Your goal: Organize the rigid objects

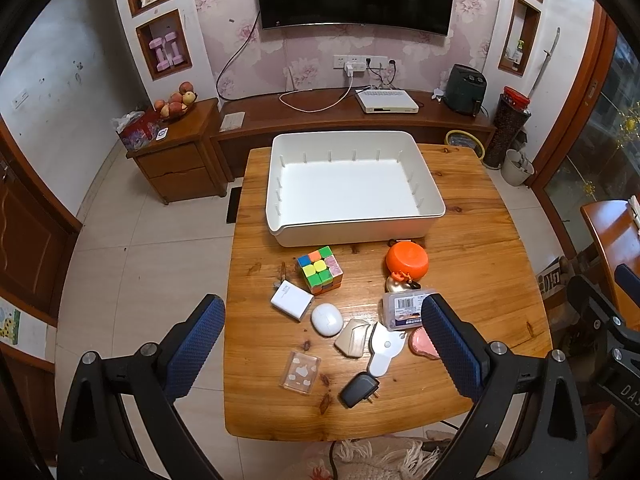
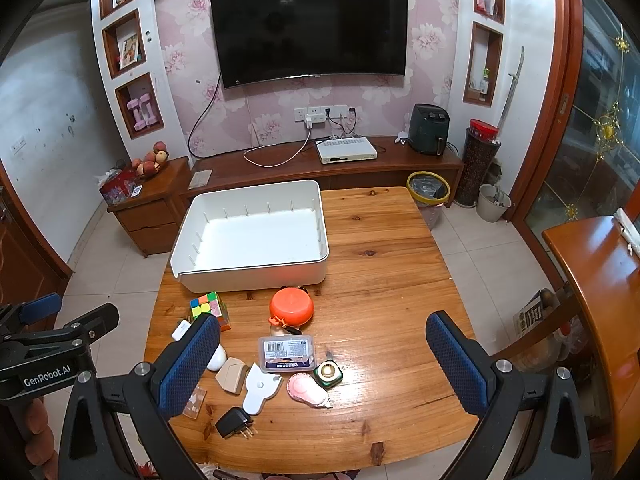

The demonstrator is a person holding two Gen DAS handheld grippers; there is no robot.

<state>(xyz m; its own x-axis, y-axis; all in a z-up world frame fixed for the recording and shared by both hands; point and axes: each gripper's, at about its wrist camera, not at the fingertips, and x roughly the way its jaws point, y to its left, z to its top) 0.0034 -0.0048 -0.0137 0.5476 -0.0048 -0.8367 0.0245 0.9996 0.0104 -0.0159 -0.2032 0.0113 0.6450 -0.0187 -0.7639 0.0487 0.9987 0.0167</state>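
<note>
A white bin point(image 1: 404, 226) point(image 2: 256, 278) stands empty at the far side of the wooden table point(image 1: 480, 280) point(image 2: 384, 264). In front of it lie a colour cube point(image 1: 319, 270) point(image 2: 208, 307), an orange round case point(image 1: 407, 259) point(image 2: 291, 306), a white charger point(image 1: 292, 300), a white oval case point(image 1: 327, 319), a barcode box point(image 1: 402, 308) point(image 2: 286, 353), a black plug point(image 1: 359, 390) point(image 2: 234, 422) and a clear card box point(image 1: 301, 371). My left gripper point(image 1: 322, 316) and right gripper point(image 2: 323, 340) are both open and empty, held above the table's near edge.
A beige case point(image 2: 231, 375), white flat tool point(image 2: 258, 392), pink tape dispenser point(image 2: 306, 390) and green round item point(image 2: 328, 372) lie near the front. A TV cabinet point(image 1: 340, 114), side cabinet with fruit point(image 1: 176, 140) and yellow-rimmed bin point(image 2: 428, 190) stand beyond the table.
</note>
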